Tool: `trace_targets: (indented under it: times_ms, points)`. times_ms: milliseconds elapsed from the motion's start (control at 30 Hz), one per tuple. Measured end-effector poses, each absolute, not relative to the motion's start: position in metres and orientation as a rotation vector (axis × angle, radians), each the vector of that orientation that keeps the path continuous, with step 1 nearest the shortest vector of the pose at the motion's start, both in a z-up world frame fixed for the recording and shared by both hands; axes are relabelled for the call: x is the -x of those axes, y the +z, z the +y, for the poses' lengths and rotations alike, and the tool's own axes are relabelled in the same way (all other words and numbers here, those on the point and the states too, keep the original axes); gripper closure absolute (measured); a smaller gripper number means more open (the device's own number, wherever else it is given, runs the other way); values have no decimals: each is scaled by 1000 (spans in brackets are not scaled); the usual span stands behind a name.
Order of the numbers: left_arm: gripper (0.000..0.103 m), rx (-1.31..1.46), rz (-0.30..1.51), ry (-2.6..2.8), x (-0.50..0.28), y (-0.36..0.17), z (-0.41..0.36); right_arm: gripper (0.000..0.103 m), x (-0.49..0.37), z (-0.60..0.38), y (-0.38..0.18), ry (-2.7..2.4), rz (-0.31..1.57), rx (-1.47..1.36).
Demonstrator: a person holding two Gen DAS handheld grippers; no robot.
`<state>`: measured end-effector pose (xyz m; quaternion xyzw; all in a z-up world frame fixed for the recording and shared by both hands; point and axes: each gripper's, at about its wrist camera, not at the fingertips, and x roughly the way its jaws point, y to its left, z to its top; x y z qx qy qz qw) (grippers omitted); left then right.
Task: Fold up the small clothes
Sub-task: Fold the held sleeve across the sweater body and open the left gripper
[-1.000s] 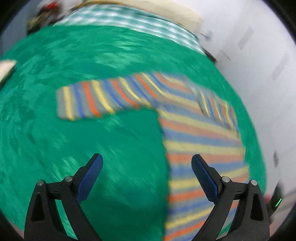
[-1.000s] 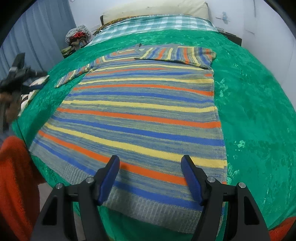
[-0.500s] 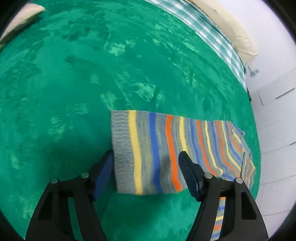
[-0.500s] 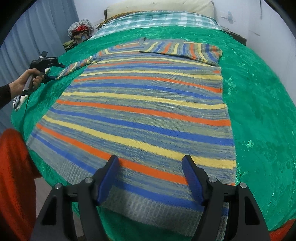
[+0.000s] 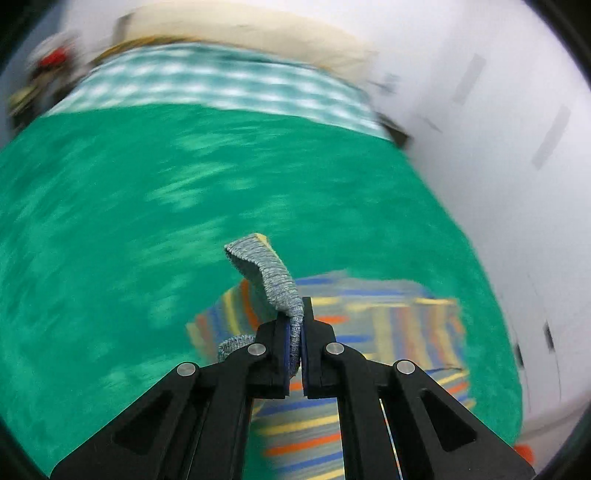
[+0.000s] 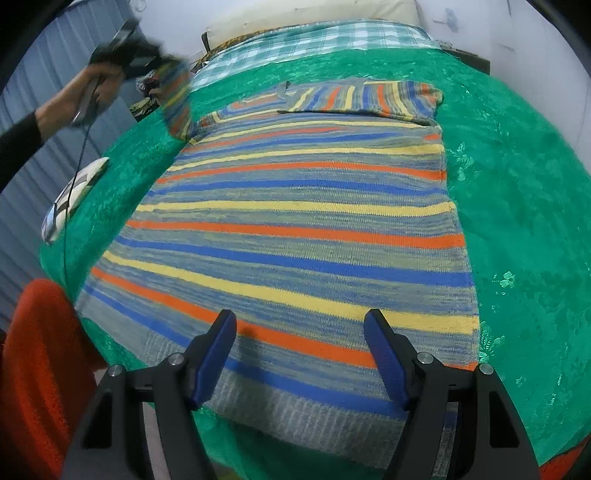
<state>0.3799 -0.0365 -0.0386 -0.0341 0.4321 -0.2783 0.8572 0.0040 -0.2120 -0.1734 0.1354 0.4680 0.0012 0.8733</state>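
Bed with a striped sweater spread on it

The bed (image 6: 517,192) wears a green cover; a striped sweater (image 6: 295,229) lies flat across it. A checked sheet (image 6: 314,37) and pale pillow (image 6: 314,13) sit at the head, a patterned cushion (image 6: 70,195) near the left edge.

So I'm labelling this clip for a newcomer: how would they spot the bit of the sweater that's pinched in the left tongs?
Start at the green bedspread and the striped sweater spread flat on it. Its one sleeve rises off the bed at the far left edge. The sleeve cuff is the plain grey ribbed band, without coloured stripes, clamped in the shut left tongs.
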Motion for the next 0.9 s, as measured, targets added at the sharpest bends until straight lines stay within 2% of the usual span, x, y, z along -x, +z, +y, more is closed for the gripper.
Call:
trace_targets:
  times_ms: [67,133,167,200,367,500,633,667,700,733,800,900]
  points:
    - [97,31,896,-676,-368,-41,-90,32,-3,-212,-173,5,978,-284]
    - [60,34,974,-760,-362,-60,-129,32,-2,-211,-174,7,982,-281]
    - [31,38,1012,-761,-363,-68,-138,32,-2,-211,-174,8,981,-283]
    - [26,48,1017,-739,-363,-75,-141,32,-1,-212,-173,11,980,-288]
    - [29,103,1013,-562,-382,-96,-108,32,1,-215,-173,31,977,-300]
    - [30,132,1098,-389,-393,-135,-56,32,0,-218,-175,31,977,-314]
    - [31,251,1171,-439,-393,-162,-18,32,-1,-220,-176,27,979,-320]
    - [39,256,1187,-488,-391,-167,-22,32,-1,-219,-177,25,982,-315]
    - [81,253,1201,-530,-390,-169,-26,32,-1,-219,-178,24,983,-312]
    - [101,190,1221,-556,-386,-173,-36,32,-2,-218,-178,22,987,-306]
    - [101,-51,1168,-431,-375,-172,-47,32,-3,-217,-178,18,988,-300]
    - [100,-66,1173,-344,-379,-182,-34,32,-3,-218,-178,14,987,-304]
